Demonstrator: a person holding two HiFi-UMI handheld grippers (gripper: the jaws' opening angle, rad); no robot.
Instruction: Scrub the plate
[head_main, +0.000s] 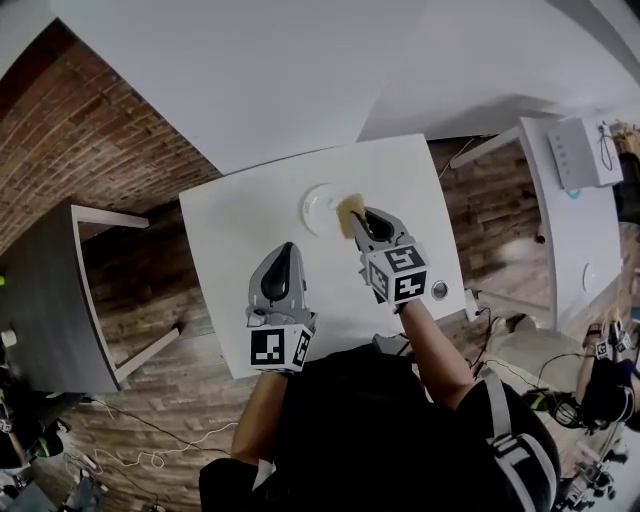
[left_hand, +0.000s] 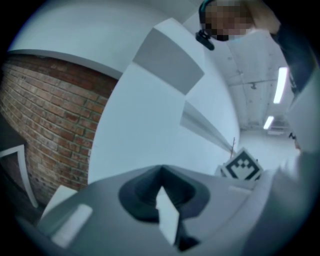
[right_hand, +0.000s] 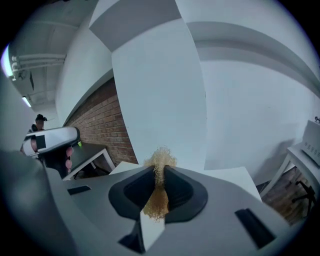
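While at plate (head_main: 318, 205), scourer (right_hand: 159, 162) in right gripper (head_main: 361, 221).

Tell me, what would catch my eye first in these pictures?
Probably the tuft of straw-coloured scrubber pinched in the right gripper, at the right edge of a white plate toward the far side of the white table. Next, the left gripper, jaws shut on nothing, over the table's near part, and the red brick wall off to the left.

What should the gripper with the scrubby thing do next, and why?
Probably sweep the right hand-held gripper leftward across the plate: its jaws are clamped on the scrubber, which sits only at the plate's right edge, leaving most of the plate uncovered.
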